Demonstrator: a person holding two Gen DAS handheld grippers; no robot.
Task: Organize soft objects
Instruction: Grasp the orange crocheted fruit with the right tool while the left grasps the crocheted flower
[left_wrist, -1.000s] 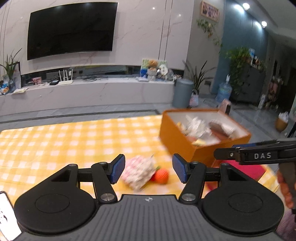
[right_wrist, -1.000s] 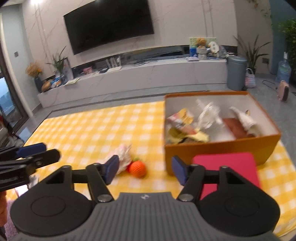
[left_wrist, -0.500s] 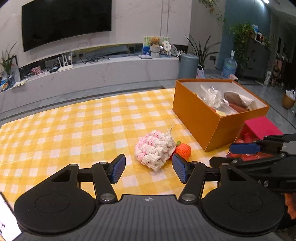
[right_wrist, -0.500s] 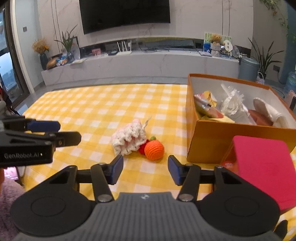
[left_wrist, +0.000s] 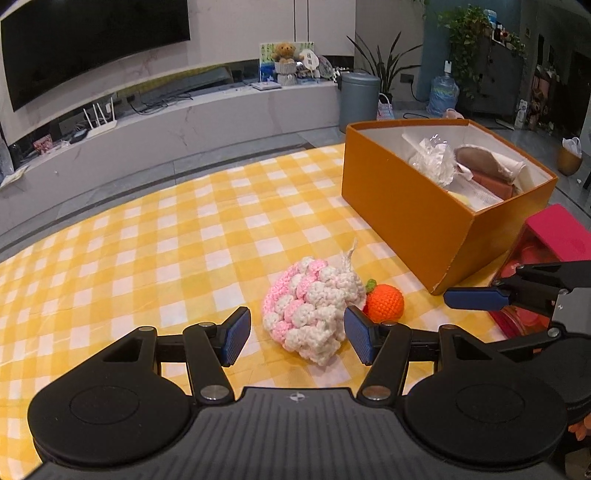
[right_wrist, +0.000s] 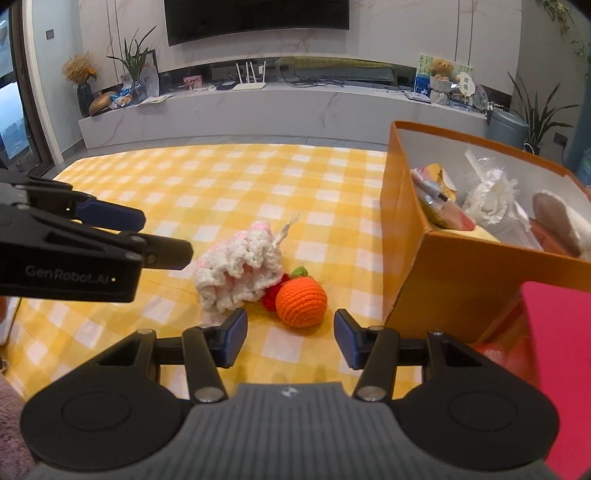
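A pink-and-white crochet pouch (left_wrist: 308, 308) lies on the yellow checked tablecloth (left_wrist: 166, 251), touching an orange crochet fruit (left_wrist: 384, 302) with a green leaf. My left gripper (left_wrist: 297, 341) is open and empty, its jaws either side of the pouch's near end, just short of it. In the right wrist view the pouch (right_wrist: 240, 266) and the fruit (right_wrist: 301, 301) lie just ahead of my open, empty right gripper (right_wrist: 290, 341). A small red crochet piece (right_wrist: 271, 295) sits between them. The left gripper also shows in the right wrist view (right_wrist: 110, 236).
An open orange box (left_wrist: 417, 218) holding plastic bags, packets and soft items stands at the right; it also shows in the right wrist view (right_wrist: 461, 273). A red box with lid (left_wrist: 561, 236) sits beside it. The TV console is beyond the table.
Both grippers have come down and forward toward the pouch and the fruit, which now look larger and closer. Both stay open.
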